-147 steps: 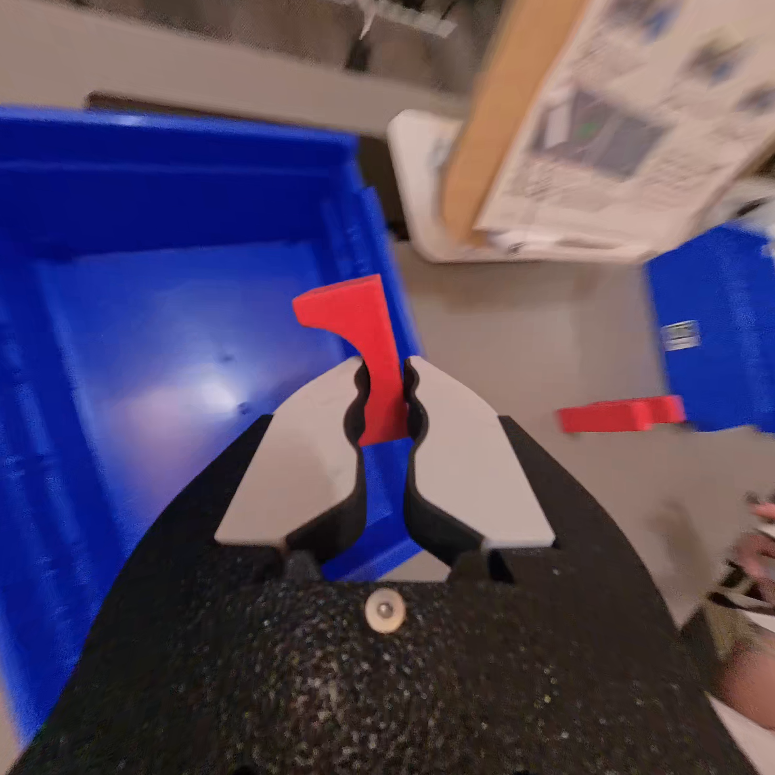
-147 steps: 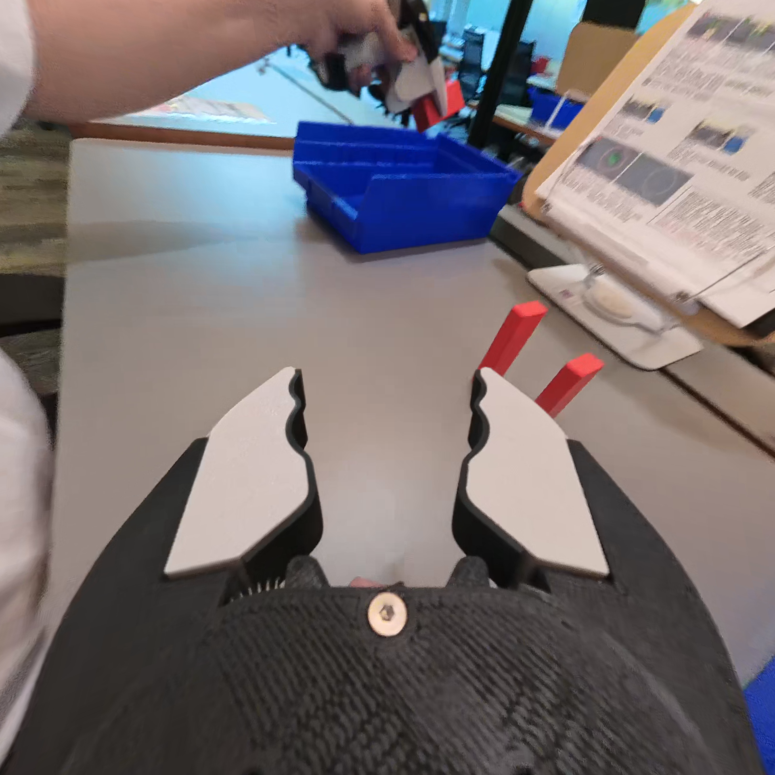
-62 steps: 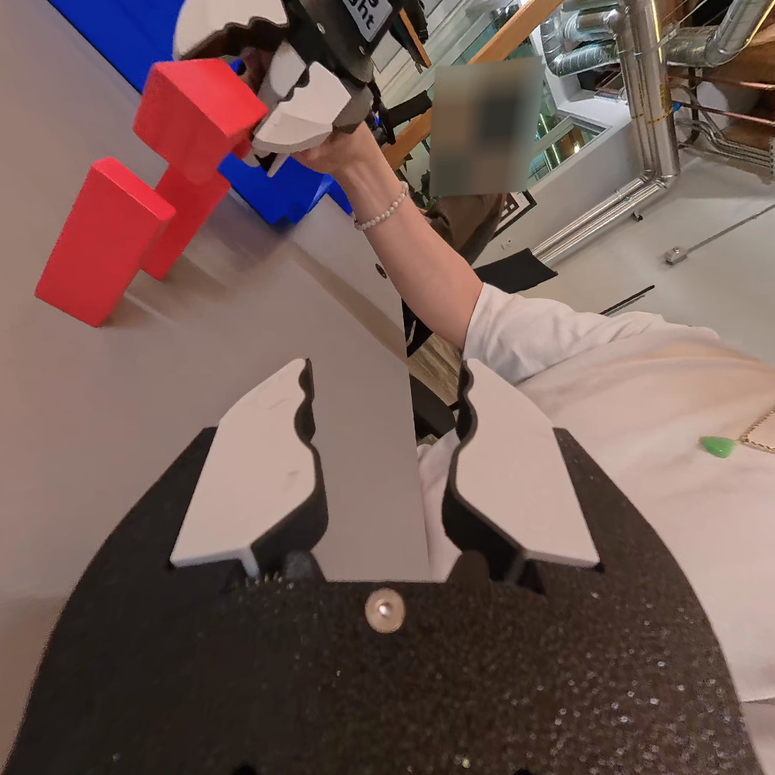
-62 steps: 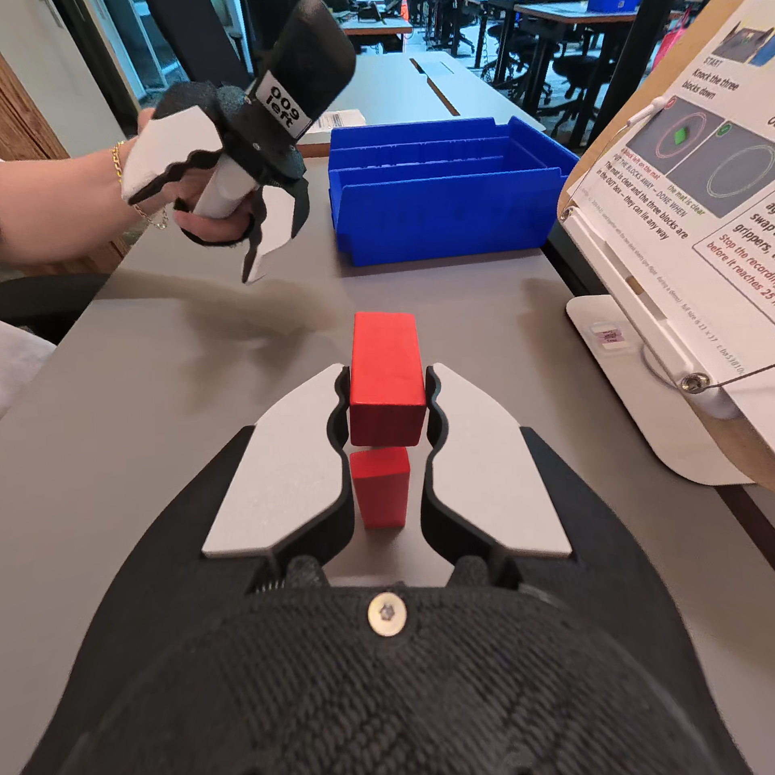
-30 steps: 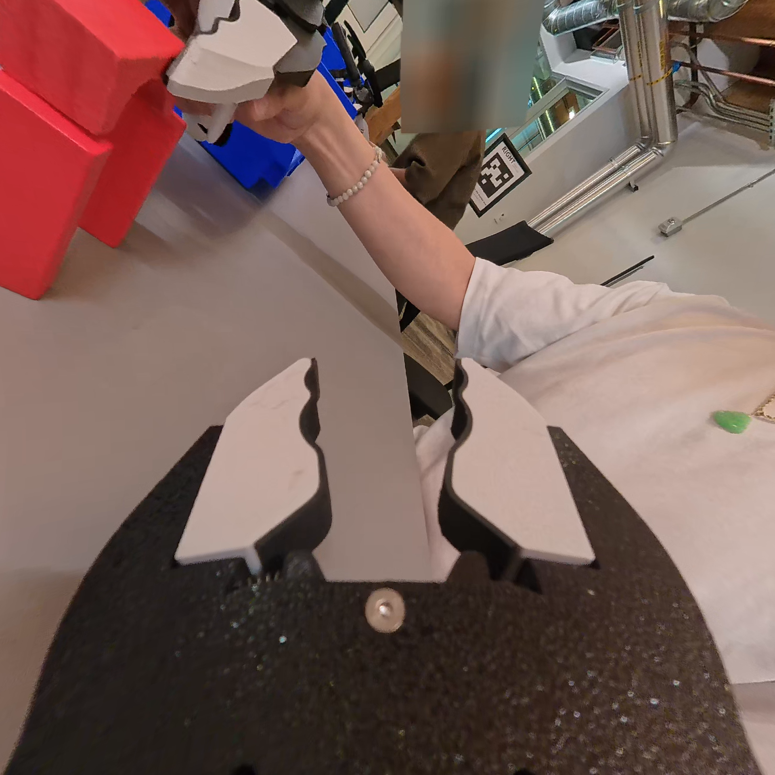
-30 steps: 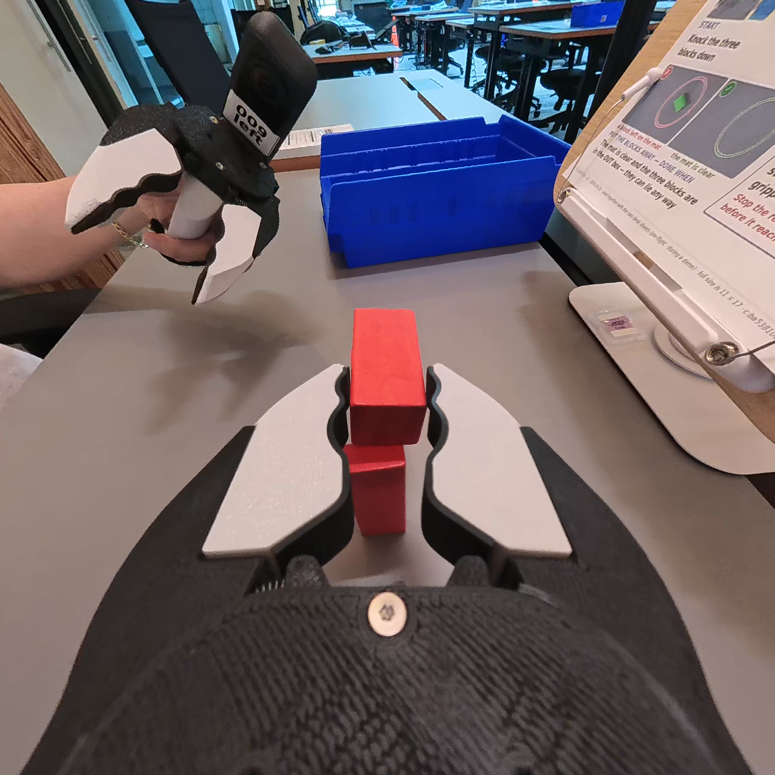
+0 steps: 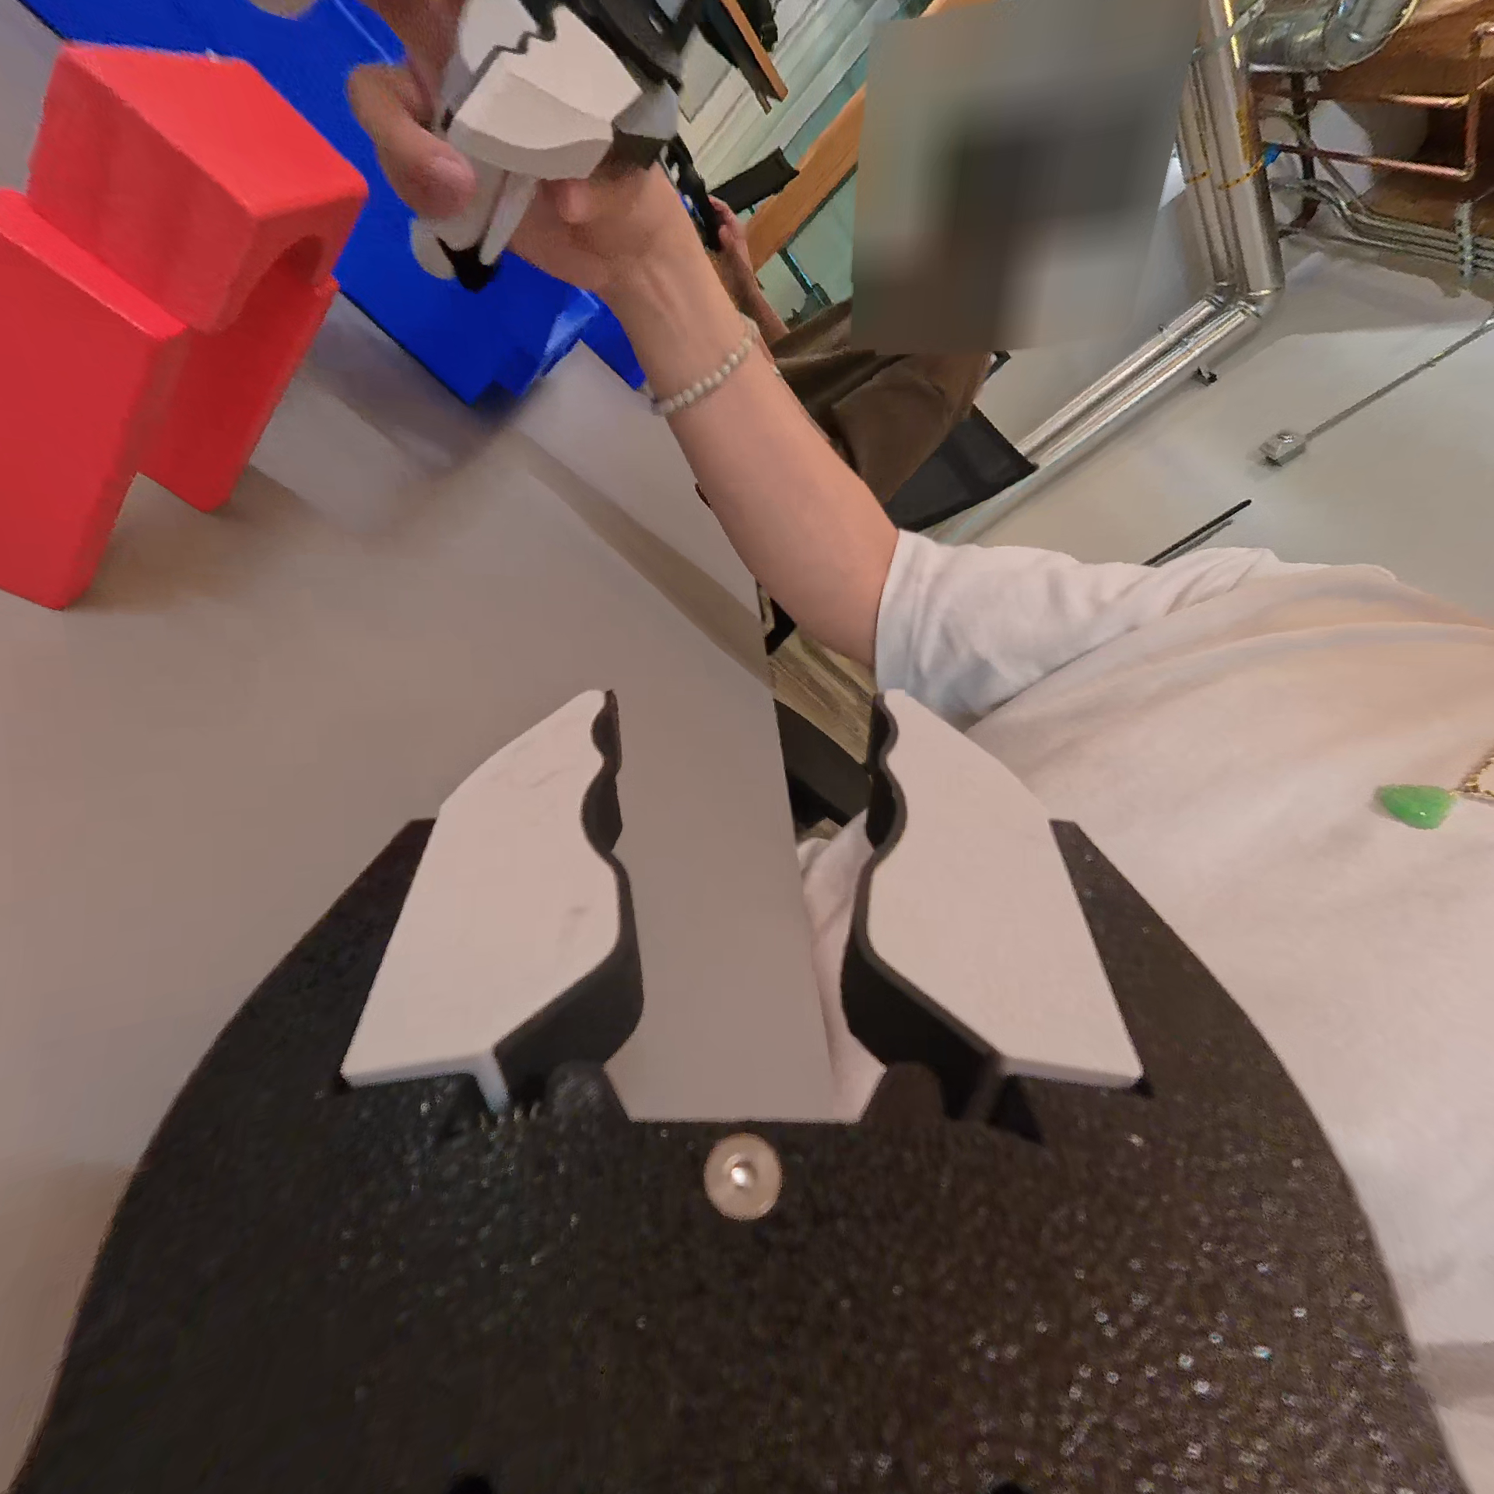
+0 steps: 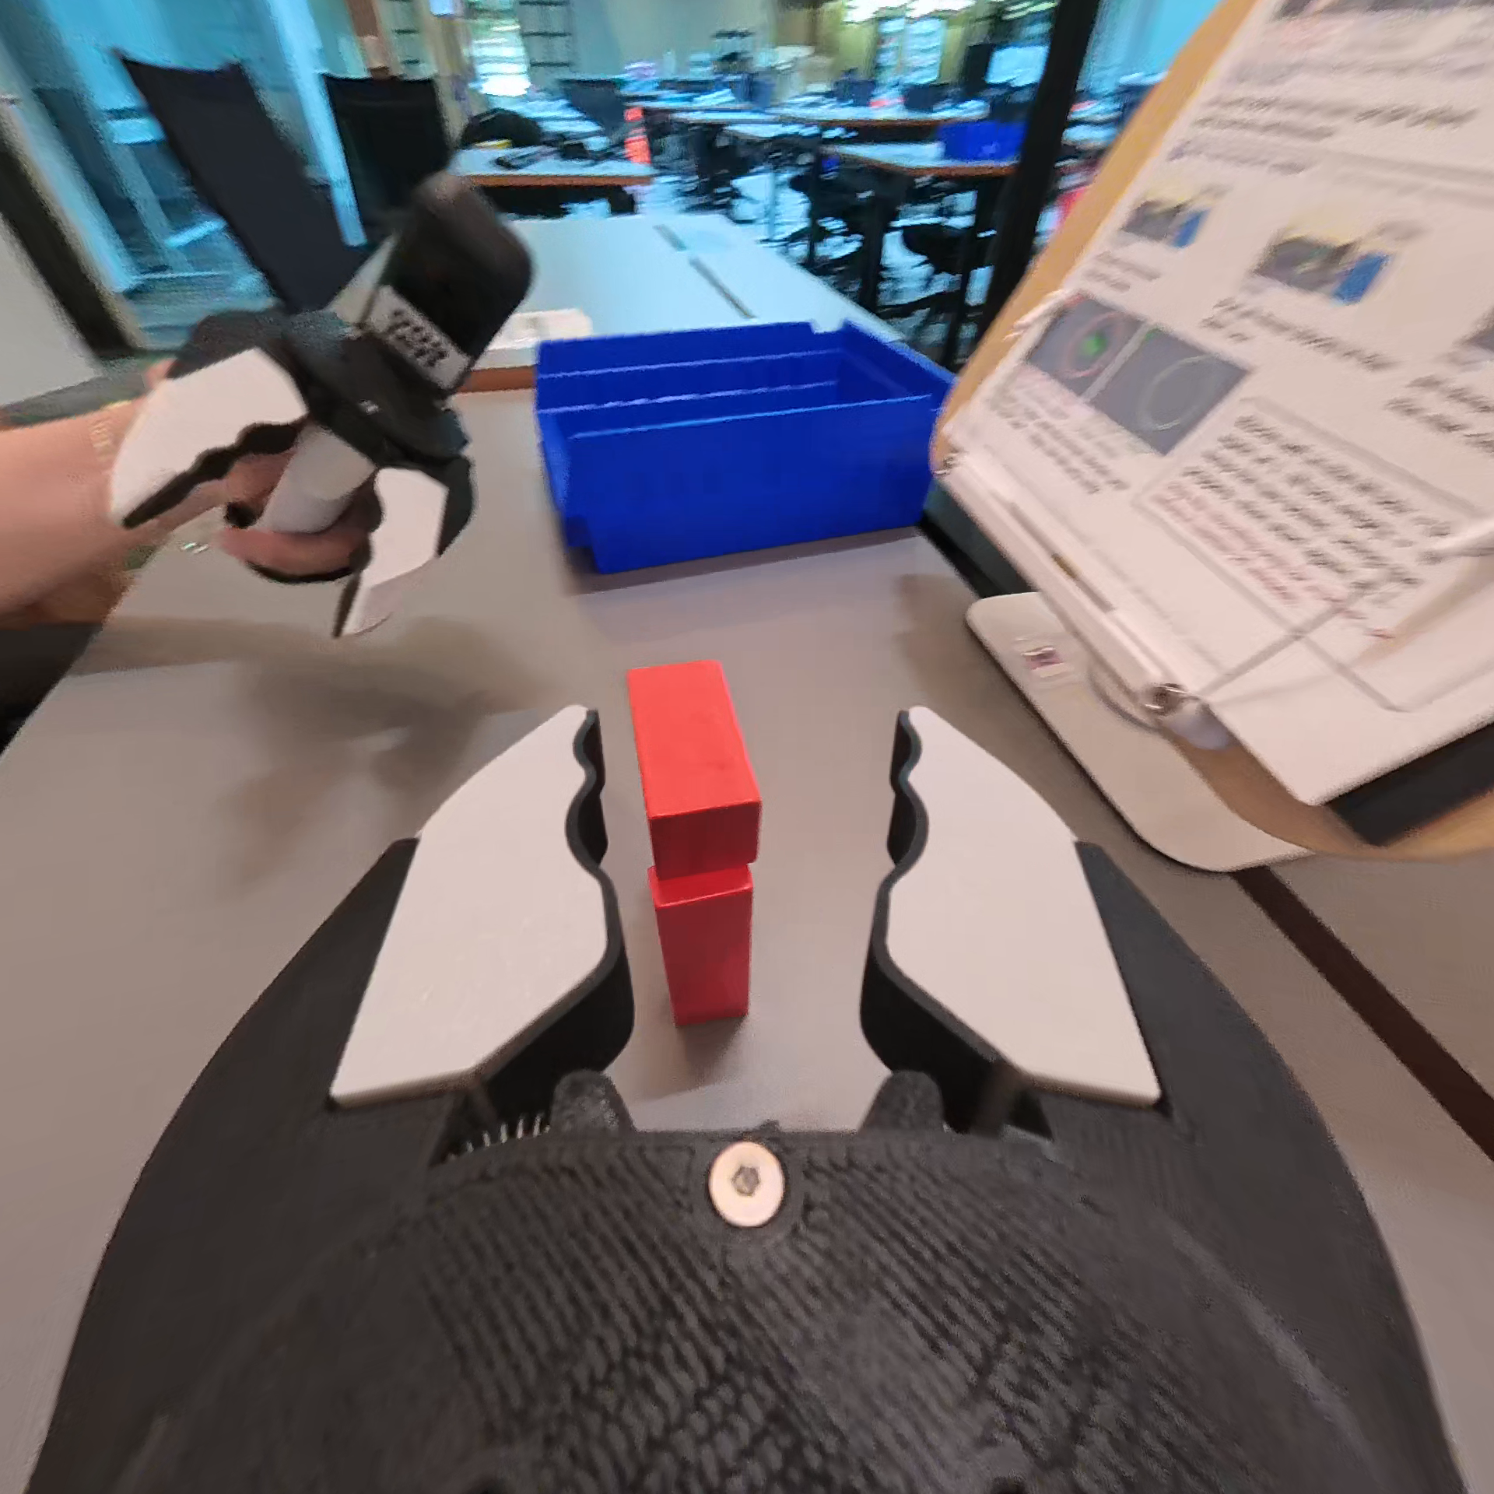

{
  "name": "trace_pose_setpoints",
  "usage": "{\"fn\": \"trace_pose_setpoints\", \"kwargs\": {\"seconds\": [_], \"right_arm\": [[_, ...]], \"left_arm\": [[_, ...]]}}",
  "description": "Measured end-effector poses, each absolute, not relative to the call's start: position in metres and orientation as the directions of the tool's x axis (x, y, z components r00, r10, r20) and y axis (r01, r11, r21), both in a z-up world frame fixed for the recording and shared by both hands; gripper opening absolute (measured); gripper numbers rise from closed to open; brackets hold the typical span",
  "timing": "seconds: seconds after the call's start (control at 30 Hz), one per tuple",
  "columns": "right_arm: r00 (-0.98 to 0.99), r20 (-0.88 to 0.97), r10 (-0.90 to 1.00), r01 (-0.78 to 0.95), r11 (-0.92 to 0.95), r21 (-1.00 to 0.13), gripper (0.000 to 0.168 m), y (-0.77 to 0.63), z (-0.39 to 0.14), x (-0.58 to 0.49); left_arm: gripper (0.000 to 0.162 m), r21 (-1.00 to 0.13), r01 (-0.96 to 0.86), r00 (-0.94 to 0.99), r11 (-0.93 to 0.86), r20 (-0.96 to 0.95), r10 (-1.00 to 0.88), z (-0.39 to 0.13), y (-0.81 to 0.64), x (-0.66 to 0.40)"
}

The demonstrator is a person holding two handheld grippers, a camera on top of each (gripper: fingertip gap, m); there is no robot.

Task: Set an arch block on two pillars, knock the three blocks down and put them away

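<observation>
A red arch block lies across the tops of two upright red blocks on the grey table. My right gripper is open, with its fingers on either side of the arch block and apart from it. In the left wrist view the arch block spans a near upright block and a far one, with the right gripper just behind them. My left gripper is open and empty. It shows in the right wrist view above the table, left of the stack.
A blue bin stands at the back of the table, behind the stack. A tilted document stand on a white base is at the right. A person's arm and white shirt are near the table edge. It is some 10 centimetres from my right tips to the near upright block.
My right gripper was shut on the arch block. It has opened, let the block go on the two uprights and drawn back slightly. My left gripper stays open at the left.
</observation>
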State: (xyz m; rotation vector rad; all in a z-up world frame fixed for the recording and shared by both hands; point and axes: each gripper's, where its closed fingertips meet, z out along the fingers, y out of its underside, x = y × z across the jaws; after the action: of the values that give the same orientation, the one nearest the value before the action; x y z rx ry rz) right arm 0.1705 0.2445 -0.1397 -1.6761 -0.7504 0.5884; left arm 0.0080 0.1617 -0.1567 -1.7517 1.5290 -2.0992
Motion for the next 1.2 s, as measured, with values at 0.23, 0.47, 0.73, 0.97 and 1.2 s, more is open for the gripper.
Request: {"fn": "trace_pose_setpoints", "kwargs": {"seconds": [0.23,0.47,0.73,0.97,1.2], "right_arm": [[0.951,-0.001,0.308,0.088,-0.275,-0.957,0.054,0.226,-0.144,0.227],[0.992,-0.088,0.087,-0.035,-0.483,-0.875,0.001,0.193,-0.199,0.232],[0.990,-0.113,-0.088,-0.142,-0.523,-0.840,0.000,0.185,-0.228,0.233],[0.988,-0.010,-0.157,-0.100,-0.577,-0.810,0.000,0.188,-0.239,0.241],[0.977,-0.030,-0.211,-0.150,-0.576,-0.803,0.000,0.206,-0.240,0.240]], "left_arm": [[0.051,-0.930,-0.305,-0.119,-0.204,0.250,-0.961,-0.157,0.212,0.020],[0.025,-0.984,-0.157,0.002,-0.079,0.080,-0.997,-0.156,0.225,0.022],[0.015,-0.963,-0.252,0.257,-0.092,0.025,-0.966,-0.178,0.240,0.020],[0.040,-0.922,-0.333,0.337,-0.196,0.078,-0.938,-0.198,0.239,0.013],[0.049,-0.910,-0.291,0.411,-0.296,0.160,-0.897,-0.205,0.246,0.003]]}}
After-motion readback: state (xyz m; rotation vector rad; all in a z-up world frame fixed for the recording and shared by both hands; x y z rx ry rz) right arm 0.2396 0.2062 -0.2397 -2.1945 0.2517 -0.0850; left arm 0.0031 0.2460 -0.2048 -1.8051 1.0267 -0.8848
